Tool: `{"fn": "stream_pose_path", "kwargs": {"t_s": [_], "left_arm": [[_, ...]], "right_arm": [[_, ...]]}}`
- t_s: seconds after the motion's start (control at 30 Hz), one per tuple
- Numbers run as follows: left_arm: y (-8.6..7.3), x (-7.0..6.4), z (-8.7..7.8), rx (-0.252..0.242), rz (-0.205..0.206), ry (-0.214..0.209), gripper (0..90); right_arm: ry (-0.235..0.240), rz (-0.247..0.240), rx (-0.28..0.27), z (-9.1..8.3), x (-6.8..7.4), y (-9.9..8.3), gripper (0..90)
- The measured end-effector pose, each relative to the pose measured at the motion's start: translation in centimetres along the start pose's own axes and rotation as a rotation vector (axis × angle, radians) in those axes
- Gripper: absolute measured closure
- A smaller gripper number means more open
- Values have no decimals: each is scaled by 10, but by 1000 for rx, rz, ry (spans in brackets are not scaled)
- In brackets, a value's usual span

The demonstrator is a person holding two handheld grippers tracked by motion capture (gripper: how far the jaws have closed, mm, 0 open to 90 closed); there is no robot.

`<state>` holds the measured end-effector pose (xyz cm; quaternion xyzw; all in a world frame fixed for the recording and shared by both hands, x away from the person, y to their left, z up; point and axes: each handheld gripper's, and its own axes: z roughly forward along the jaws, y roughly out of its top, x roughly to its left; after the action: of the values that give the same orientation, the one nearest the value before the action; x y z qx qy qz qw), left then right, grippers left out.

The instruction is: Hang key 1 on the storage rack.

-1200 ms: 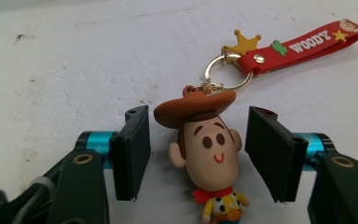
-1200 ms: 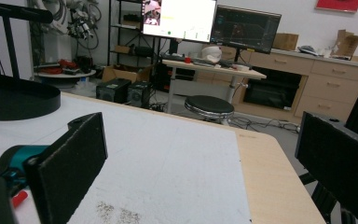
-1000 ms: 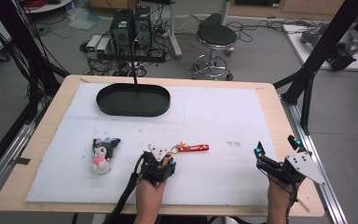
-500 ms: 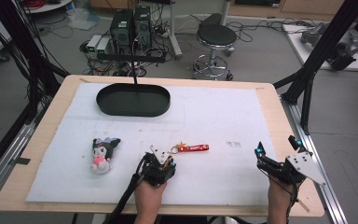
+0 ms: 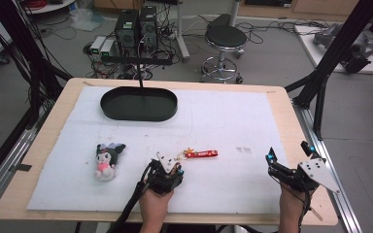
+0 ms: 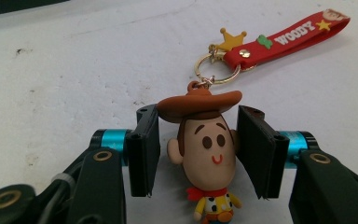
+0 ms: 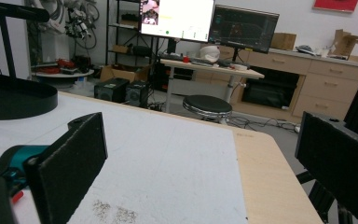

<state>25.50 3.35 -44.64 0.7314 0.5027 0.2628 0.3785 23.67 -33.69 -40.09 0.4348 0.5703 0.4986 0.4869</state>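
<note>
A Woody keychain lies on the white mat, and its big-headed figure [image 6: 205, 154] sits between the two black pads of my left gripper [image 6: 198, 135]. The pads flank the head with thin gaps either side, so the gripper is open. A gold ring and a star charm join the figure to the red strap [image 6: 284, 39], which stretches away to the right. From the high view, the left gripper [image 5: 167, 167] covers the figure and the strap [image 5: 201, 154] shows beside it. My right gripper [image 5: 288, 151] rests wide open near the mat's right edge, holding nothing [image 7: 205, 140].
A small black-and-pink plush doll [image 5: 108, 160] lies left of the left gripper. A black oval tray [image 5: 107, 104] stands at the back of the mat, also seen far left in the right gripper view [image 7: 14, 100]. The wooden table edge [image 5: 298, 145] runs close beside the right gripper.
</note>
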Motion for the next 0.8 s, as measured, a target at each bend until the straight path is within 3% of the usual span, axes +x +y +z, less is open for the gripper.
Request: {"fn": "stream_pose_path", "kwargs": {"t_s": [0.5, 0.8], "left_arm": [[5, 11, -16, -98, -31, -35, 506], [11, 19, -27, -188, -47, -32, 506]], "right_arm": [[4, -4, 2, 1, 2, 0, 13], [5, -5, 5, 2, 3, 0, 13]]}}
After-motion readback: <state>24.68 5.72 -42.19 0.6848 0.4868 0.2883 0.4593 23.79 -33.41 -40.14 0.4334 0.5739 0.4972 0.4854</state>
